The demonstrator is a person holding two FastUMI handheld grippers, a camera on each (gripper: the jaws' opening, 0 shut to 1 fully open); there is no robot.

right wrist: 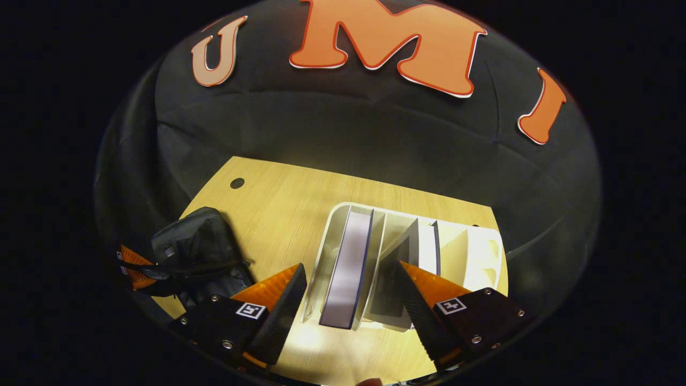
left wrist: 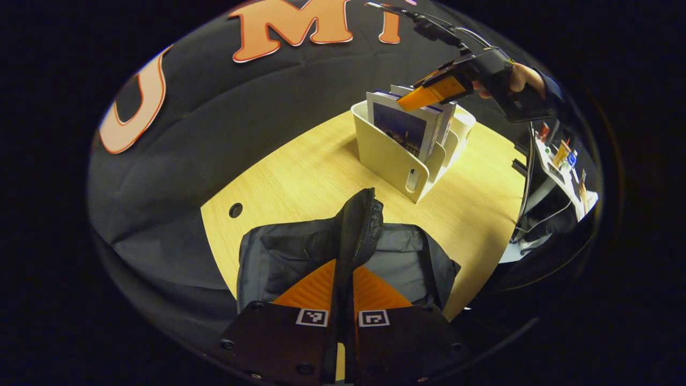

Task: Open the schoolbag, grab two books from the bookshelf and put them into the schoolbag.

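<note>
The dark schoolbag (left wrist: 278, 257) lies on the wooden table (left wrist: 300, 177) right before me. My left gripper (left wrist: 344, 265) is shut on the bag's raised zipper edge (left wrist: 362, 220), holding it upright. Beyond it stands the white bookshelf (left wrist: 394, 161) with a blue-covered book (left wrist: 399, 126) and a second book (left wrist: 447, 115) behind. My right gripper (left wrist: 423, 88), held by a hand (left wrist: 522, 78), hovers over the book tops. In the right gripper view my right gripper (right wrist: 351, 264) is open, its fingers straddling the first book (right wrist: 347, 268) in the bookshelf (right wrist: 482, 252). The schoolbag (right wrist: 195, 246) and left gripper (right wrist: 131, 265) sit at far left.
A round cable hole (left wrist: 235, 209) lies in the table left of the bag. A cluttered side desk with cables (left wrist: 560, 161) stands past the table's right edge. Bare tabletop (right wrist: 278, 203) runs between bag and bookshelf.
</note>
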